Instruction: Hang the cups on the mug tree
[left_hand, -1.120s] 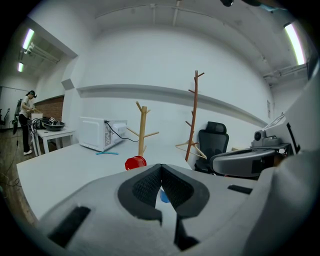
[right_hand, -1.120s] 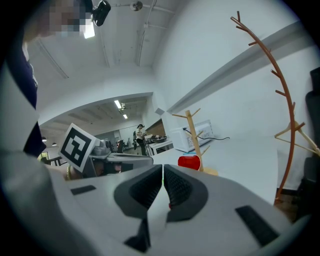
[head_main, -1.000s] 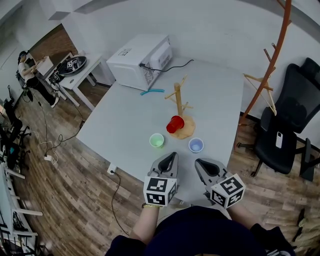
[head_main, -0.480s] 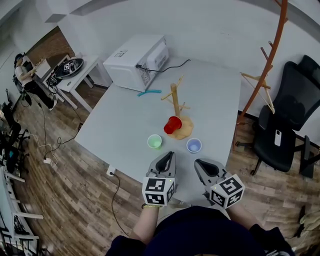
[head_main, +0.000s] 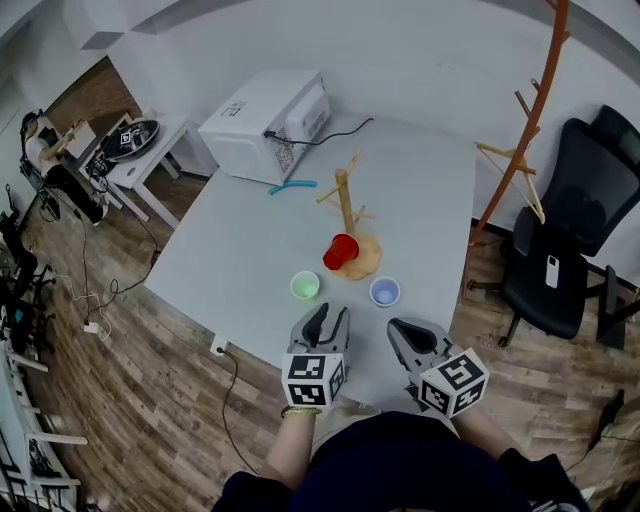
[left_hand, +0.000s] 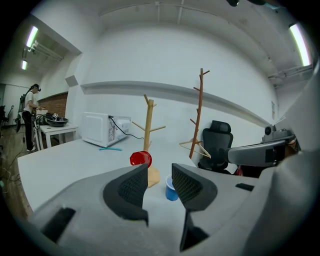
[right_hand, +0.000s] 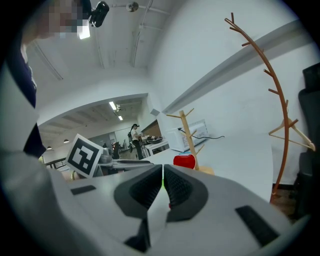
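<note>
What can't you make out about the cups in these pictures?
Green cup: left gripper view, hidden behind the jaws.
Blue cup: right gripper view, hidden behind the jaws.
Red cup: too small everywhere to tell whether it hangs on the mug tree or rests on its base.

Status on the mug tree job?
Left gripper jaws just opening, empty; right gripper shut, empty. Red cup on its side at mug tree; green cup, blue cup upright on table, unhung. Nothing between grippers and cups.

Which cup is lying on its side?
The red cup, tipped over beside the mug tree; the green cup and blue cup stand upright.
</note>
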